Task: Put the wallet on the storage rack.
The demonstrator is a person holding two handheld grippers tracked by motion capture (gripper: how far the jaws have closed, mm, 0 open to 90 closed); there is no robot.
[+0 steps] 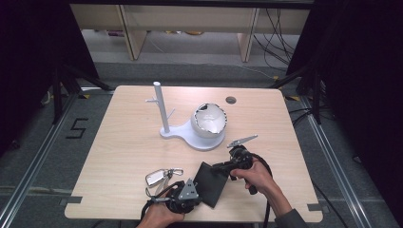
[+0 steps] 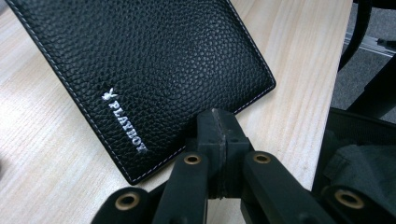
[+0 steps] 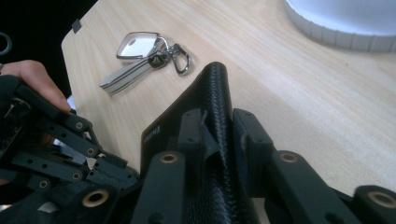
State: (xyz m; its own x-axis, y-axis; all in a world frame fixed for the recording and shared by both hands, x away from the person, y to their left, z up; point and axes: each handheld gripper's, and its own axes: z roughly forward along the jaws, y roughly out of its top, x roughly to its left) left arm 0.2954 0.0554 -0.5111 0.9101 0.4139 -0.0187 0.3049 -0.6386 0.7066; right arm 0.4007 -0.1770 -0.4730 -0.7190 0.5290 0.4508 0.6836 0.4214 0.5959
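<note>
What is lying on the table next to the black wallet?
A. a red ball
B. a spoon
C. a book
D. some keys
D: the keys lie on the table beside the wallet, which the left gripper and the right gripper both pinch.

- A lab set up for recording
- Pale wooden table [image 1: 142, 156] boxed in by black curtains [image 1: 28, 57]
- Loose cables [image 1: 280, 38] and a floor marking "5" [image 1: 77, 128]
</note>
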